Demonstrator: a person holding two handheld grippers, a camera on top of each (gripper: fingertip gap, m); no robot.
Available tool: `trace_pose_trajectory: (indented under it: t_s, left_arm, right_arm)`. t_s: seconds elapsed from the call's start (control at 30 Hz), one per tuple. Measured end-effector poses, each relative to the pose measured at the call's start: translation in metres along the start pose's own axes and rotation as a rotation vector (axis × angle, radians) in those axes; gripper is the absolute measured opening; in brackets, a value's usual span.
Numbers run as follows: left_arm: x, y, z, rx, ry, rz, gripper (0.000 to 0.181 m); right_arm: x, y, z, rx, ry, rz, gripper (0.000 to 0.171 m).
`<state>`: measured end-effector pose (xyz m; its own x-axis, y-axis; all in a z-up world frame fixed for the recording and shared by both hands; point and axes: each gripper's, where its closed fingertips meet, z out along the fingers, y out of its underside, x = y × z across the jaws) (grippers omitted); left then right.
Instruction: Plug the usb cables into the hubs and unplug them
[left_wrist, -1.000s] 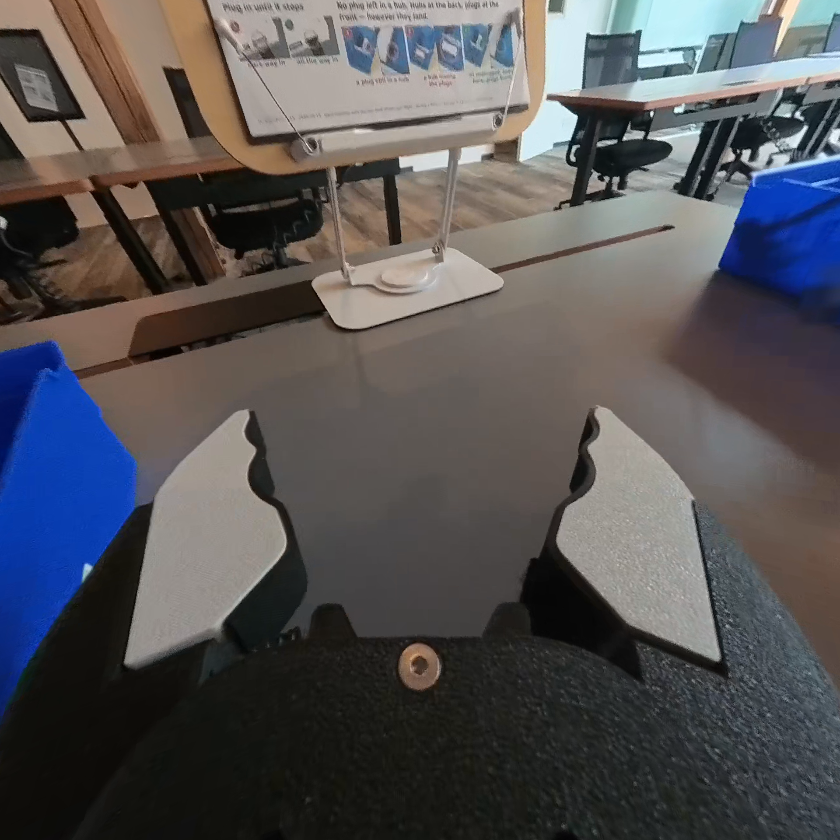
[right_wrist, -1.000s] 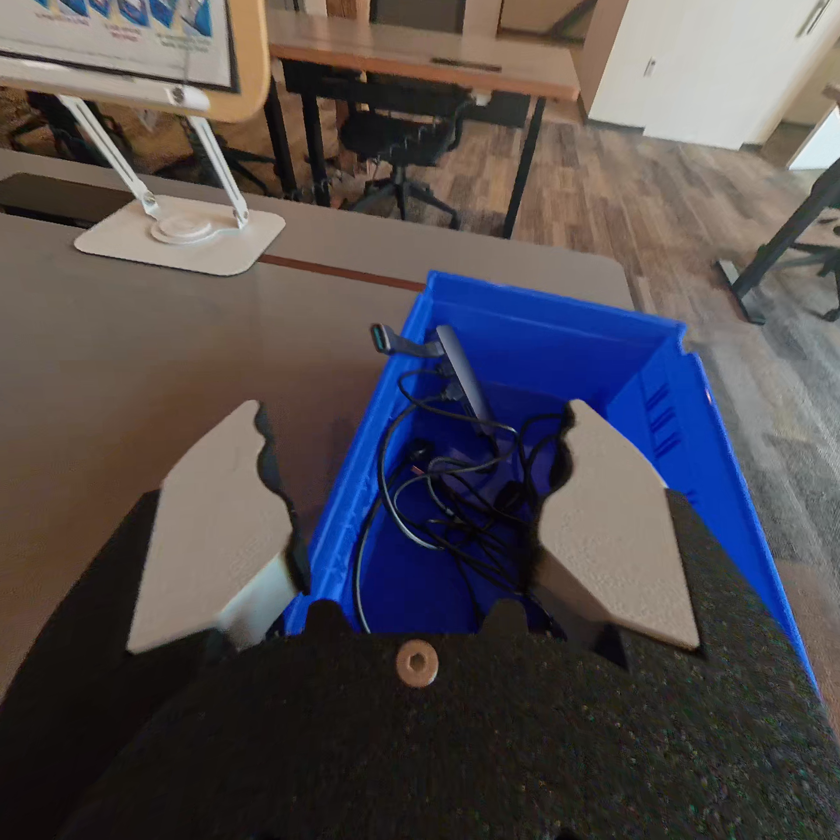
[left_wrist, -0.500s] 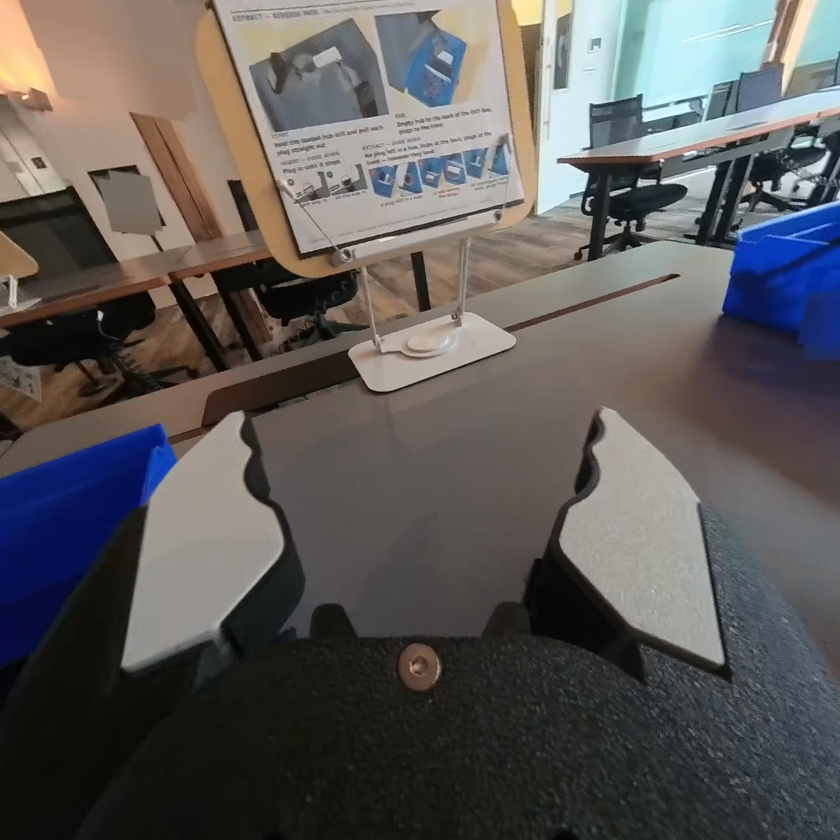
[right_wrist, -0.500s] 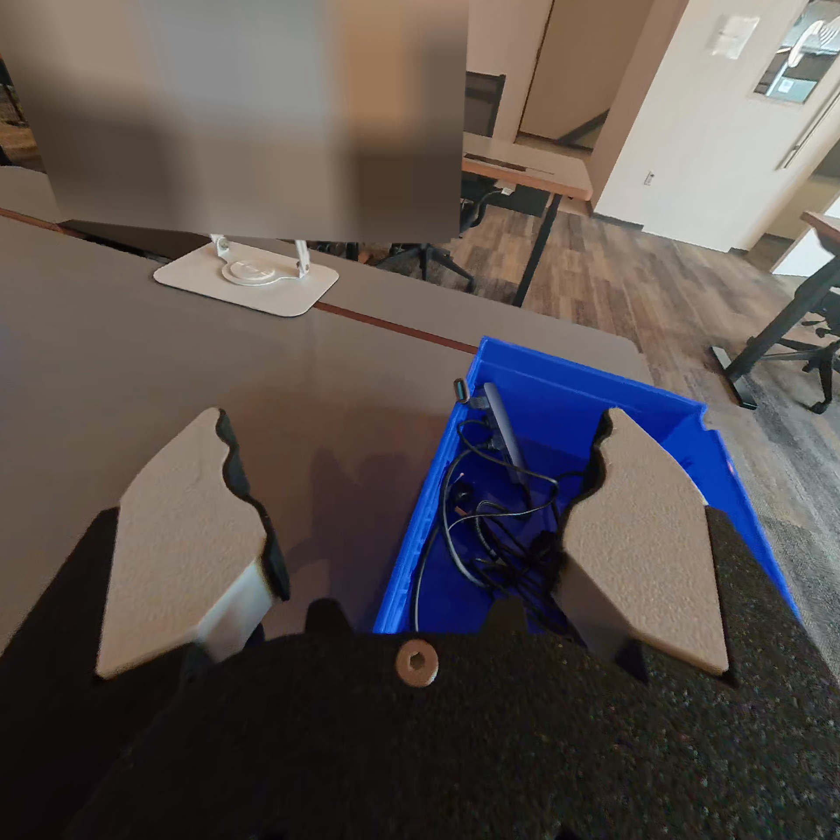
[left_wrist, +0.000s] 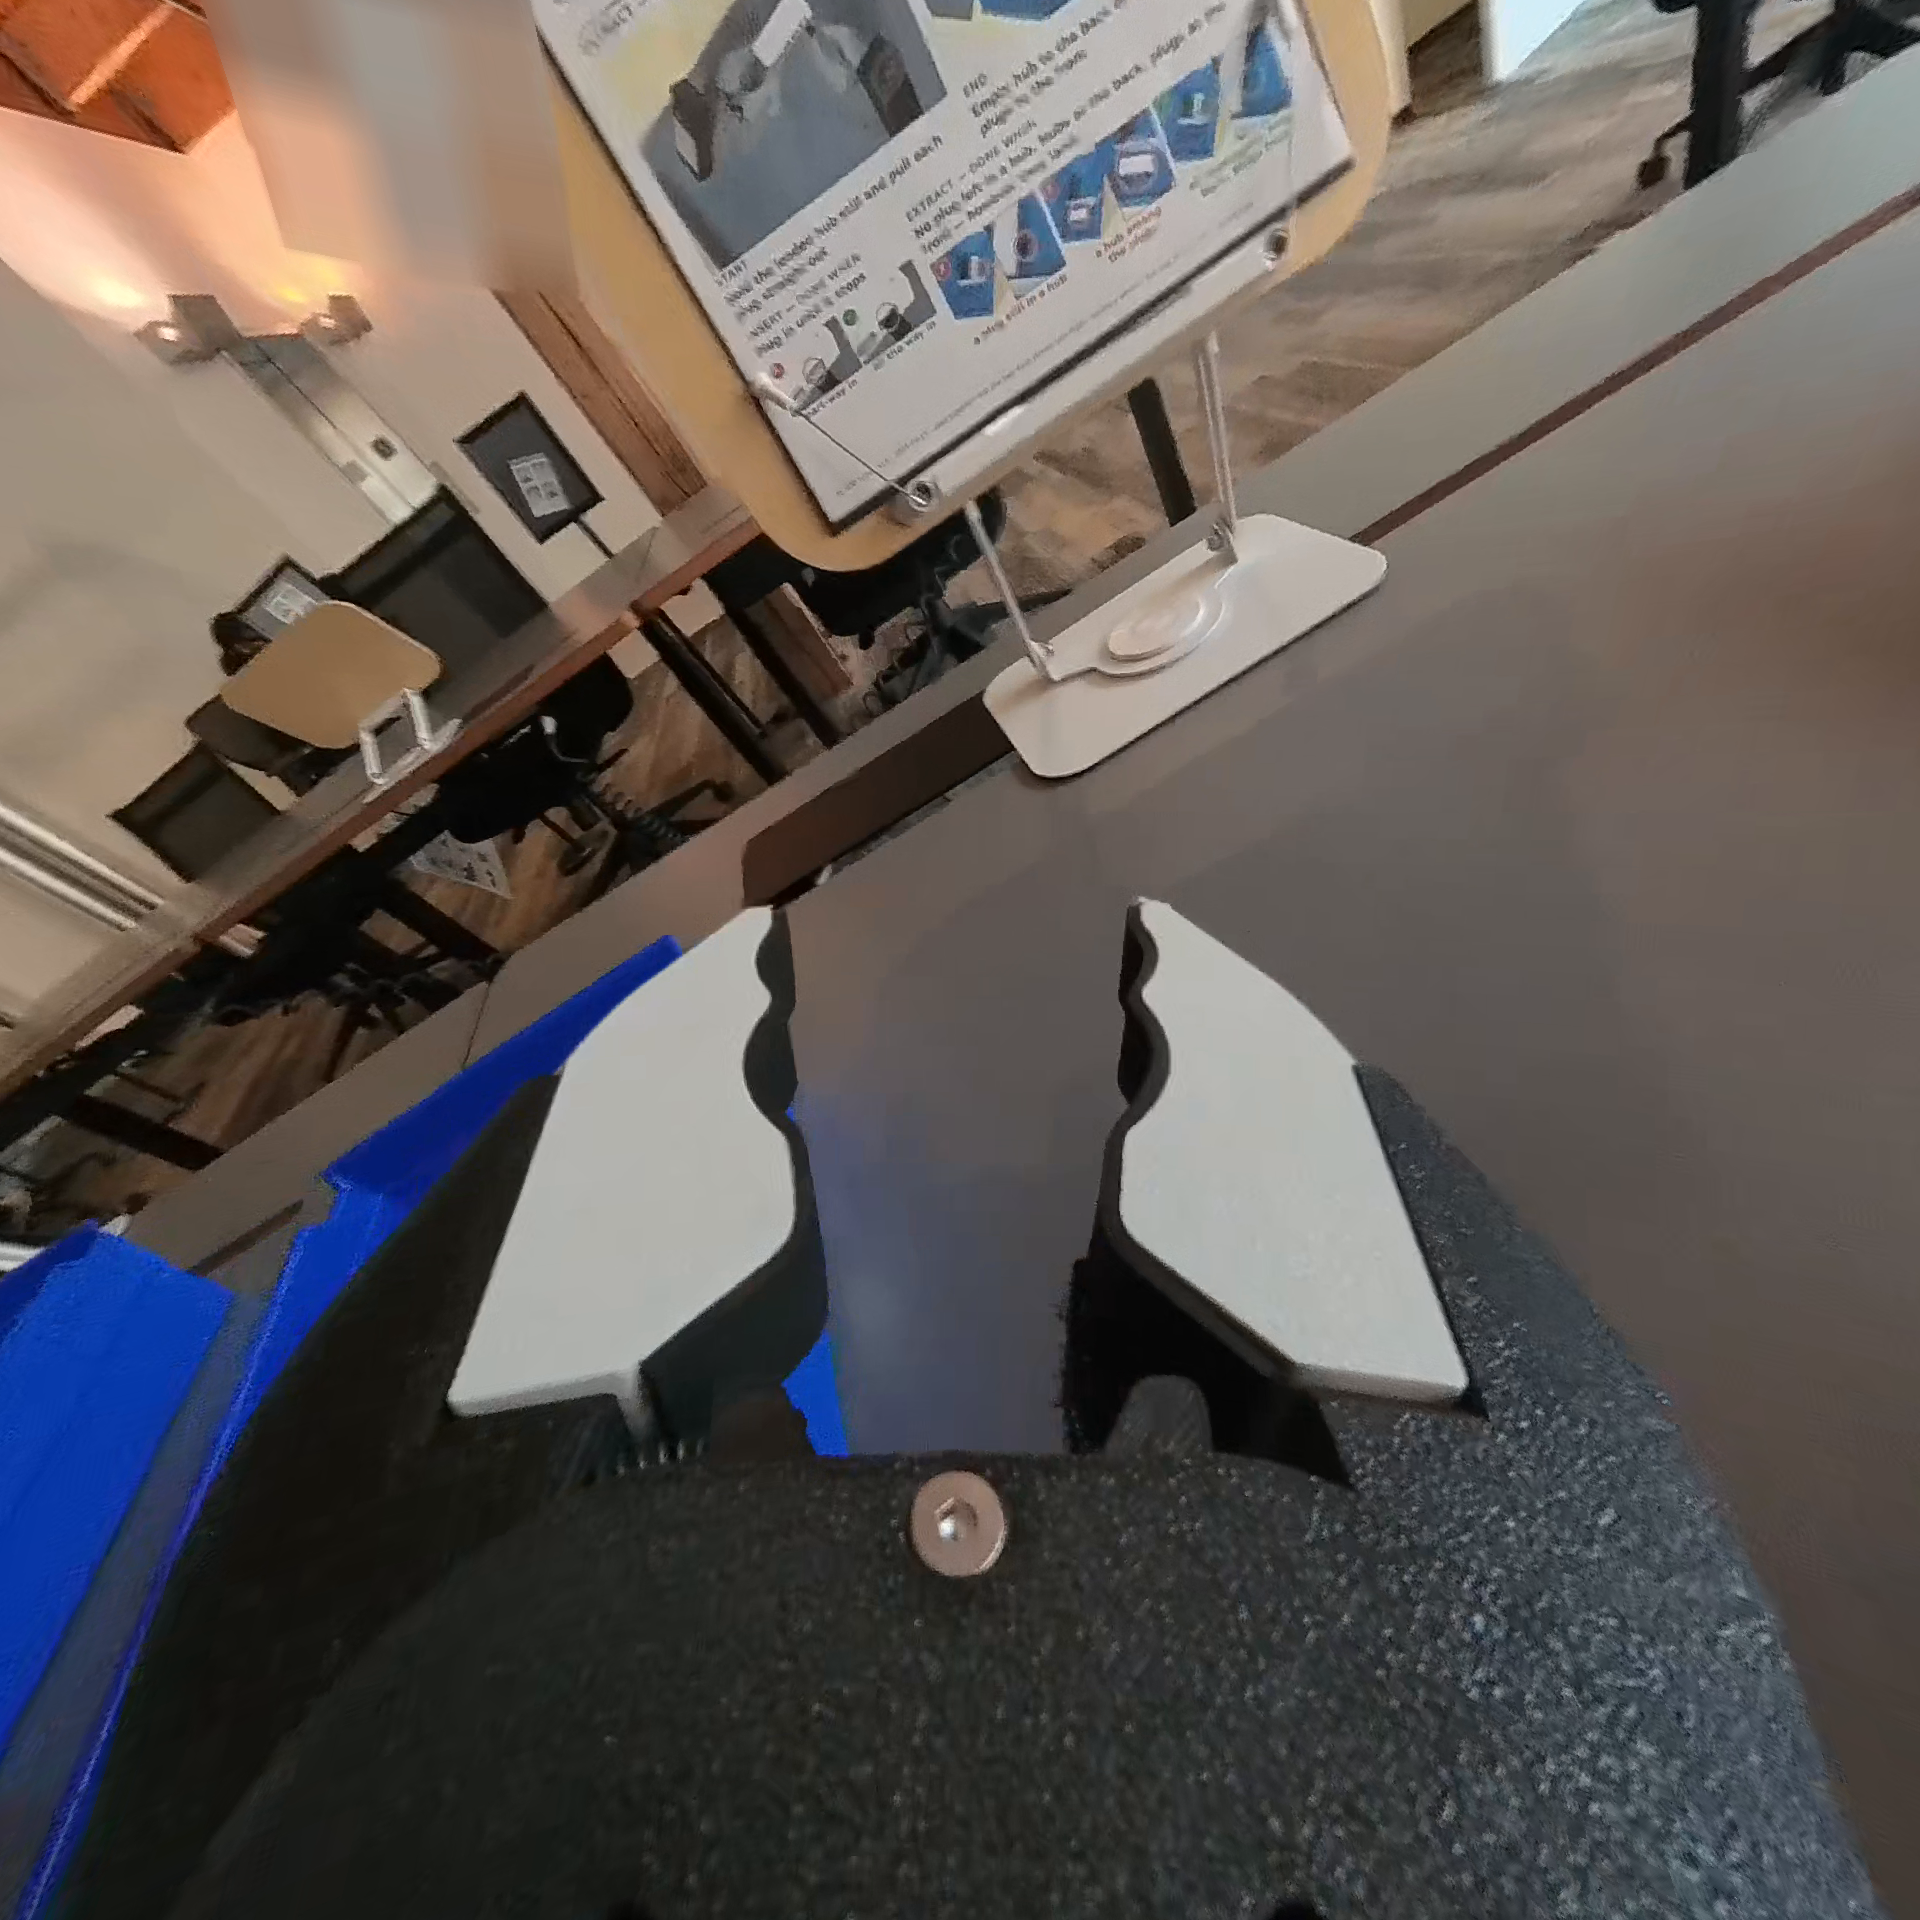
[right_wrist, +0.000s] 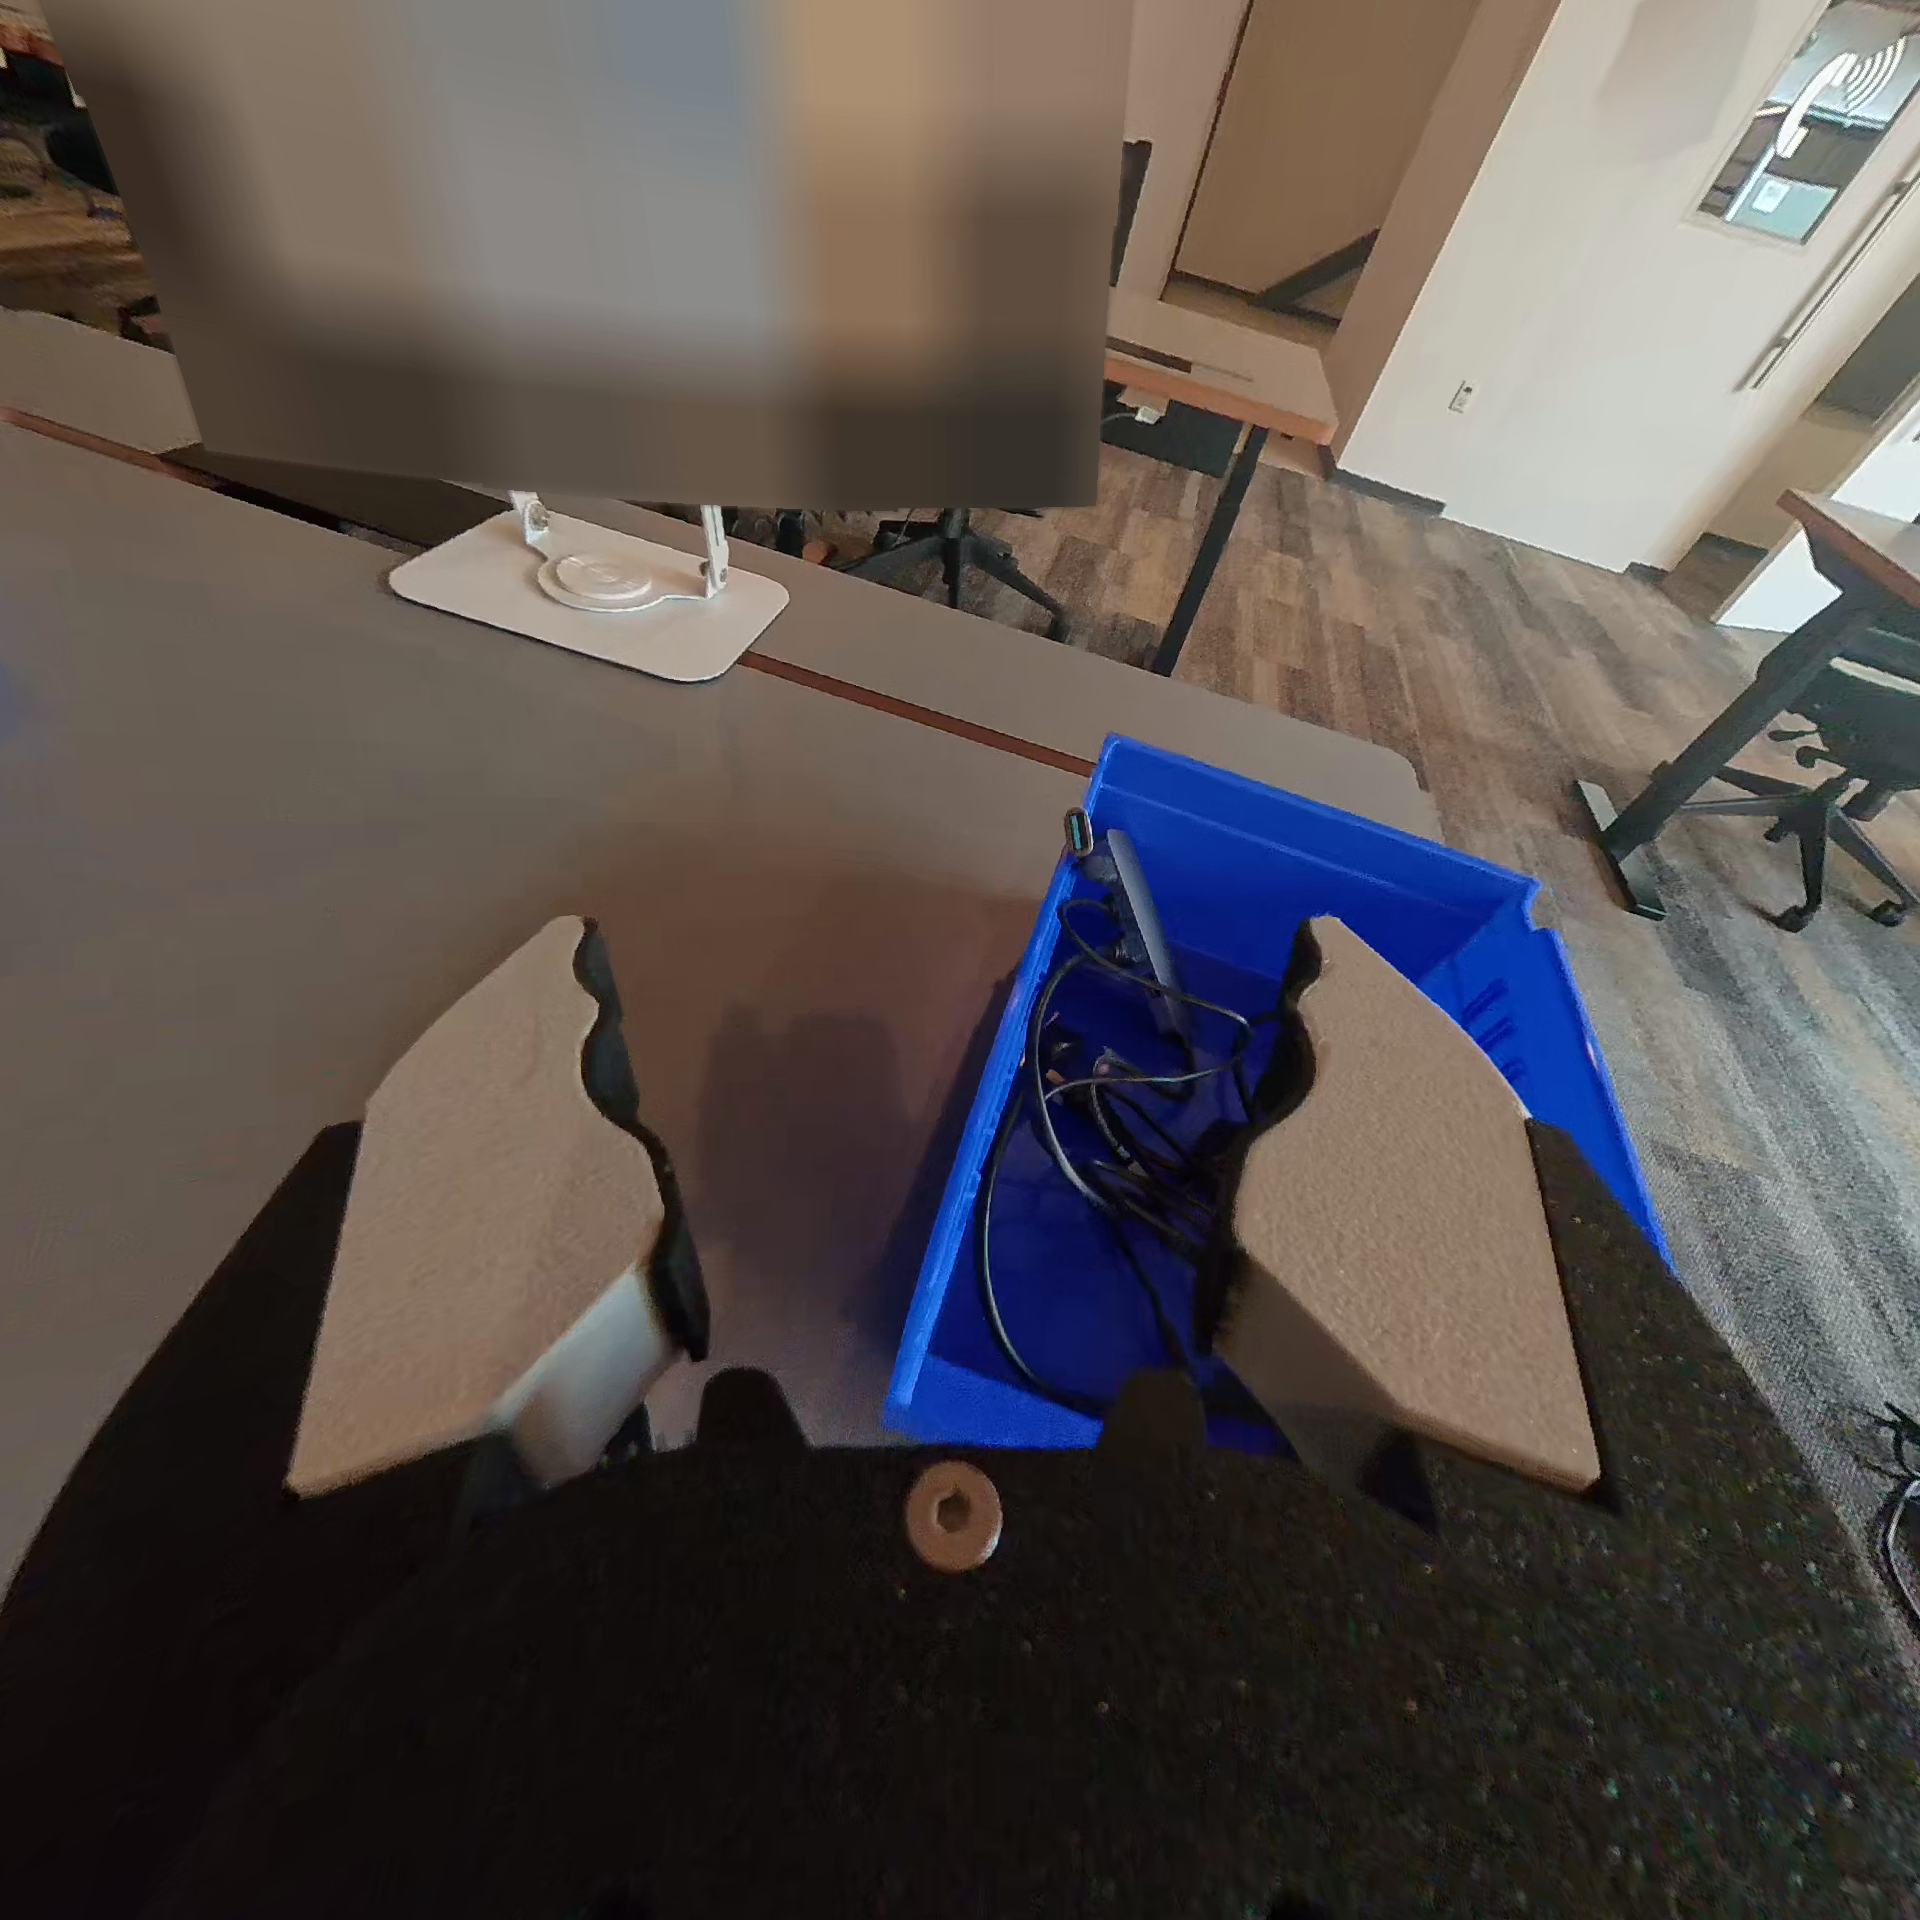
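Two handheld tools hover empty over a dark grey-brown surface (right_wrist: 312, 831) in an open-plan office. The right tool (right_wrist: 945, 966) is released, its fingers spread wide above the near left corner of a blue plastic bin (right_wrist: 1351, 831) that sits at the surface's right end. Inside that bin lies a tangle of black USB cables (right_wrist: 1101, 1132), with a slim grey hub (right_wrist: 1143, 914) propped upright against the bin's left wall and a plug (right_wrist: 1078, 831) poking above the rim. The left tool (left_wrist: 951, 961) is also released and holds nothing, its fingers parted over bare surface; a second blue bin (left_wrist: 94, 1371) shows at its lower left, its contents out of sight. Beyond both tools, an instruction sheet on a tan board (left_wrist: 997, 208) stands tilted on a white stand (left_wrist: 1195, 644) at the far edge of the surface. Office chairs and other desks fill the background.
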<state>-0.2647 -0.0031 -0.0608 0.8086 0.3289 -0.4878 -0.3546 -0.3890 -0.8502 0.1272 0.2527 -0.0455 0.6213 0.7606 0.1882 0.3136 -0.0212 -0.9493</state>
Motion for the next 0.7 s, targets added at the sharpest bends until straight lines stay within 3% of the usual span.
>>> trace_pose_trajectory:
  t_s: [0.2,0.37,0.7]
  left_arm:
    - [-0.015,-0.003,-0.015,-0.016,-0.021,0.037,0.057]
    - [-0.037,-0.004,-0.027,0.009,-0.043,-0.005,0.055]
    - [-0.069,0.022,-0.031,-0.031,-0.083,-0.049,0.055]
  right_arm:
    - [-0.004,0.003,-0.015,-0.004,-0.004,0.015,0.116]
    - [-0.01,0.028,-0.01,-0.106,-0.019,0.006,0.117]
    - [-0.005,0.085,0.028,-0.314,0.003,0.011,0.11]
